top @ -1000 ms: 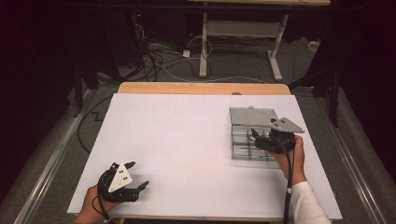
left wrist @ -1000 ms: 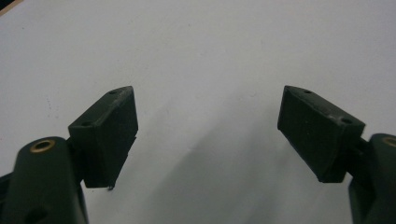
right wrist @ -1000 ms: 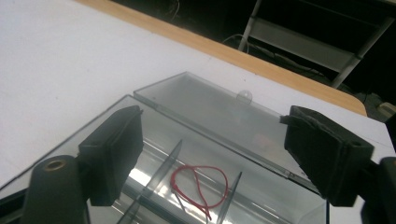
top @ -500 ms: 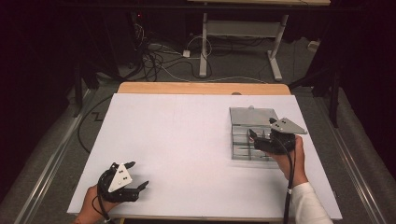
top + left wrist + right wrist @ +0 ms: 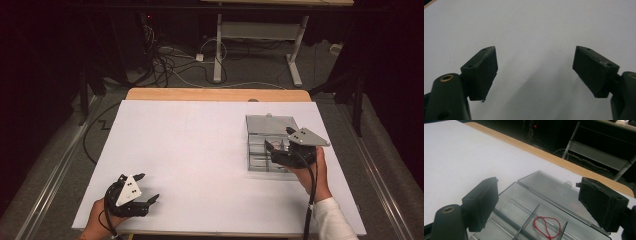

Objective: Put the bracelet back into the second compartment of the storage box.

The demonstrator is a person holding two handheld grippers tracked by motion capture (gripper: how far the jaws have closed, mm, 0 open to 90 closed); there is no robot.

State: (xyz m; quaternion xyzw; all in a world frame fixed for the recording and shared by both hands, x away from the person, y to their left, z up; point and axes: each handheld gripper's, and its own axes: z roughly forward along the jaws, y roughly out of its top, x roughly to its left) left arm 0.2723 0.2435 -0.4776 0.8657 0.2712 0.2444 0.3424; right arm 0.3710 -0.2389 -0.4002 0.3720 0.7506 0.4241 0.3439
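Nearest, the left gripper (image 5: 148,198) rests idle on the white table (image 5: 200,150), jaws spread and empty. Farther right, the right gripper (image 5: 537,202) hovers, jaws apart, over the open clear box (image 5: 554,192); a red band (image 5: 546,226) already lies inside, and closing the lid likely remains.

Background stuff around the white table (image 5: 200,150)

A tangle of cables (image 5: 165,60) sat on the floor behind it, next to a grey desk frame (image 5: 255,35).
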